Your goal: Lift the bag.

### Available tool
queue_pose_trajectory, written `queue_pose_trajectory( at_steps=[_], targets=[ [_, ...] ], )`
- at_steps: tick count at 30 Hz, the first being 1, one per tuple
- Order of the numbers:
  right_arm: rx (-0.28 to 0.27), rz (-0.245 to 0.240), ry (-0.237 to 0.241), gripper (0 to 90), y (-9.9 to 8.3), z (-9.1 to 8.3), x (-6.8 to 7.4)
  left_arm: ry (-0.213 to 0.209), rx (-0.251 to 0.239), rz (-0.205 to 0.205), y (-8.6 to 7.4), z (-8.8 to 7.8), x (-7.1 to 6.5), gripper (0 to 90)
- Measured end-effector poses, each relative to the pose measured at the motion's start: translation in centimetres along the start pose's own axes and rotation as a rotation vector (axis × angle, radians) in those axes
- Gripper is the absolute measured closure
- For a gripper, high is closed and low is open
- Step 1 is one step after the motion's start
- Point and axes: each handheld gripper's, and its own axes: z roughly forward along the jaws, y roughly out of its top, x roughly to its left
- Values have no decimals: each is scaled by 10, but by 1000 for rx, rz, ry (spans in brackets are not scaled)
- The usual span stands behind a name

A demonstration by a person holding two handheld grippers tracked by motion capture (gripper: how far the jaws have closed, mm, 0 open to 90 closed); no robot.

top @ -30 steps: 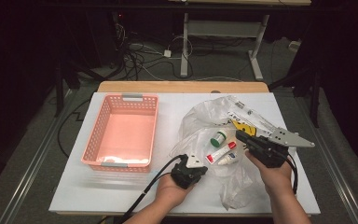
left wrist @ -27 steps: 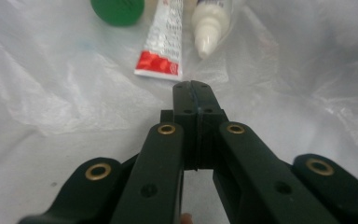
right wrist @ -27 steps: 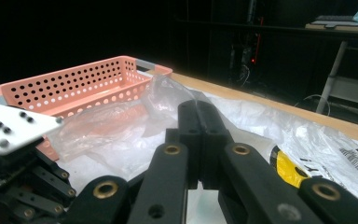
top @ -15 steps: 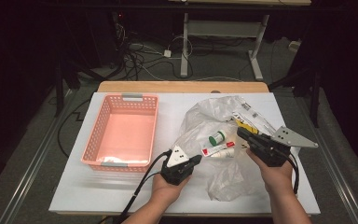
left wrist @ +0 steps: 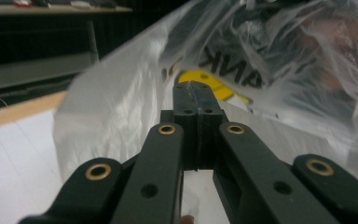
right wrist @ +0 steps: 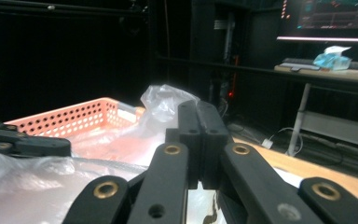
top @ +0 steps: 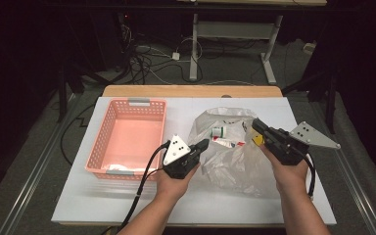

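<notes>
A clear plastic bag (top: 230,169) lies crumpled on the white table (top: 78,196) between my two grippers. Through the film I see a green-and-white bottle (top: 219,131), a red-and-white tube (top: 227,143) and a yellow item (top: 258,140). My left gripper (top: 203,144) has its jaws shut, pinching the bag's left edge. My right gripper (top: 255,125) is shut on the bag's right side. The left gripper view has the closed jaws (left wrist: 196,88) against the bag's film (left wrist: 121,93), with a yellow label (left wrist: 205,81) behind. The right gripper view has the closed jaws (right wrist: 198,107) over the bag (right wrist: 168,100).
A pink perforated basket (top: 127,103) stands on the table's left half with something white at its near end; it also appears in the right gripper view (right wrist: 74,119). Bare table surface runs along the front edge. Cables and desk legs lie on the floor beyond the table.
Both hands have risen, the left more, and its gripper has swung toward the bag's left edge. The bag has bunched up narrower between the grippers.
</notes>
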Motion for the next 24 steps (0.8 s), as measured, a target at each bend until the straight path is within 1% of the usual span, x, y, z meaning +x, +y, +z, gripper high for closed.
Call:
queue_pose_trajectory(
  at_steps=[1, 2, 6, 9, 14, 16, 19, 24],
  targets=[
    [-6, -5, -5, 900, 3, 2, -1, 2, -10, 3, 5, 1, 0, 889],
    [-15, 3, -9, 900, 6, 3, -1, 6, -24, 9, 10, 2, 0, 889],
    [-46, -9, -25, 900, 18, 8, -5, 8, -67, 19, 34, 7, 1, 889],
    [-69, -15, -40, 900, 30, 11, -8, 14, -91, 51, 54, 12, 1, 889],
    [-112, -22, -67, 900, 53, 16, -14, 19, -147, 84, 90, 17, -1, 889],
    [-125, -35, -76, 900, 64, 17, -16, 21, -169, 98, 105, 19, -1, 889],
    [-146, -44, -89, 900, 78, 17, -20, 26, -195, 122, 123, 20, -2, 889],
    [-183, -58, -110, 900, 100, 16, -28, 28, -246, 145, 152, 18, -3, 889]
  ],
)
